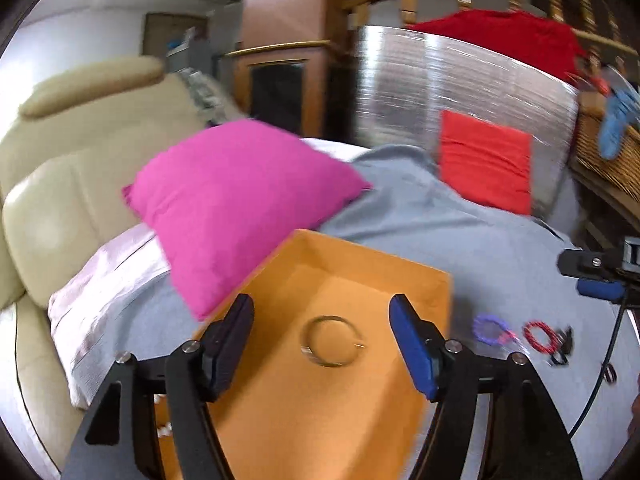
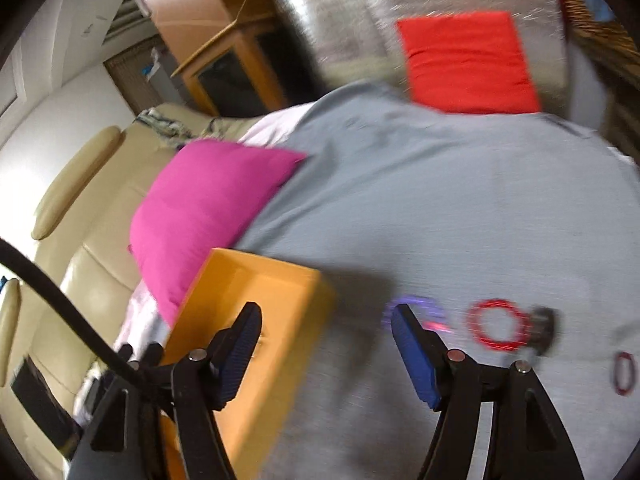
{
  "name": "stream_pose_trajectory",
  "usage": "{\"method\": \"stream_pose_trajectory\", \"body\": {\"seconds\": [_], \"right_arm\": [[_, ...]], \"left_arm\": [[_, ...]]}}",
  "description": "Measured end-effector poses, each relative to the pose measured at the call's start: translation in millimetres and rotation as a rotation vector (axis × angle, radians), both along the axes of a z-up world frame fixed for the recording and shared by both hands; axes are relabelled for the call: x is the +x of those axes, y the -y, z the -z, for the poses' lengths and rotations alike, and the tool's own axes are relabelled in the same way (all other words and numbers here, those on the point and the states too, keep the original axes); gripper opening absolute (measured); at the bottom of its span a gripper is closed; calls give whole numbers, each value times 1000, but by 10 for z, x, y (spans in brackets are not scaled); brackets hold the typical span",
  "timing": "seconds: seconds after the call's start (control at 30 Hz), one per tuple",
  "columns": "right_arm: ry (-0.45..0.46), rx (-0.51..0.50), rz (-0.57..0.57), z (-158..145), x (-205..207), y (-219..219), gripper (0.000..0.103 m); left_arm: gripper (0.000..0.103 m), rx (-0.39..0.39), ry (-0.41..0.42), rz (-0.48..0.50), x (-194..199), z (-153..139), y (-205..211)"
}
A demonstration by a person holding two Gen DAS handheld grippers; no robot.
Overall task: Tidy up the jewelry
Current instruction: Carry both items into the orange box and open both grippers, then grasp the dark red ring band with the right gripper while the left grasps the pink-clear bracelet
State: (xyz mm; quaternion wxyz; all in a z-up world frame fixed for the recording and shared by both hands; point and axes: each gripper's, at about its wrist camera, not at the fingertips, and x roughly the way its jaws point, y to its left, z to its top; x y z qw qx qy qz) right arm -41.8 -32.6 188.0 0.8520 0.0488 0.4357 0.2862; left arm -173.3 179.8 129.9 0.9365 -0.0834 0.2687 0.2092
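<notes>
The pink cushion blocks the orange box's far-left side; the grey sheet beyond the bracelets lies open.

— What is seen past the right hand-held gripper?

— Its jaws are held wide apart, with nothing between them. An orange box is set on a grey bedspread, with a pink pillow just behind it.

— And the jewelry?

— A purple bracelet is partly hidden by the blue finger. A red bracelet is laid just beside it, touching a dark blurred item. A smaller red ring is placed apart, near the edge. A red cushion is propped further back.
</notes>
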Motion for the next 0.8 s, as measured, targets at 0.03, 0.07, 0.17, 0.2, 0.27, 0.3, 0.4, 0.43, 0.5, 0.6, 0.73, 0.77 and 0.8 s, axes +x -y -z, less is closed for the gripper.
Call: {"method": "stream_pose_trajectory", "body": {"seconds": [0.03, 0.07, 0.17, 0.2, 0.27, 0.3, 0.4, 0.43, 0.5, 0.6, 0.73, 0.77, 0.8], "right_arm": [[13, -6, 20, -7, -41, 195, 71], [21, -10, 39, -1, -75, 364, 71], [26, -4, 84, 51, -159, 783, 71], [29, 0, 104, 88, -200, 957, 71], [24, 4, 132, 151, -221, 1160, 71], [20, -1, 152, 202, -239, 1279, 72], [33, -47, 193, 331, -269, 1492, 71], [42, -66, 201, 371, -276, 1531, 71], [54, -103, 218, 438, -297, 1628, 71], [45, -135, 223, 584, -321, 1755, 72], [30, -152, 217, 692, -300, 1902, 72], [29, -154, 218, 705, -307, 1924, 72], [28, -156, 219, 715, -300, 1958, 72]], "left_arm": [[72, 11, -7, 23, 26, -7, 97], [72, 20, -16, 50, 57, -12, 206], [72, 35, -32, 120, 124, -13, 478], [72, 45, -38, 140, 151, -7, 571], [72, 58, -47, 175, 196, 13, 726], [72, 64, -54, 198, 230, 27, 827], [72, 75, -73, 247, 315, 75, 1085], [72, 83, -78, 261, 336, 88, 1172], [72, 98, -91, 289, 384, 118, 1332], [72, 113, -102, 322, 424, 138, 1531], [72, 121, -106, 350, 486, 158, 1728], [72, 123, -108, 355, 504, 164, 1768], [72, 125, -111, 359, 523, 173, 1805]]}}
